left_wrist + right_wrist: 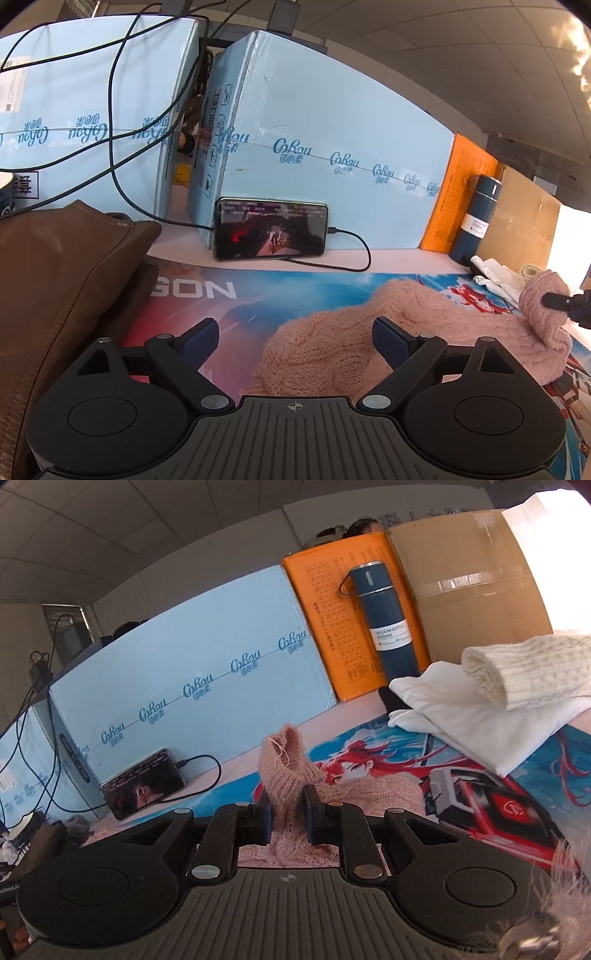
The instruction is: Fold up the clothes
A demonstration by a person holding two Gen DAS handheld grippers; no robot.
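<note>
1. The fuzzy pink knitted sweater lies on the printed anime desk mat, its near part hidden behind the gripper bodies.
2. The brown leather bag is cut off at the mat's left edge.
3. The left gripper hovers spread wide over the sweater.
4. The right gripper pinches a raised fold of the sweater.

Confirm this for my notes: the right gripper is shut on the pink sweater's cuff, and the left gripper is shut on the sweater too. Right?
Only partly. The left gripper is open, its jaws spread wide above the pink sweater and gripping nothing, as the left wrist view shows. The right gripper is indeed shut on the sweater's cuff.
</note>
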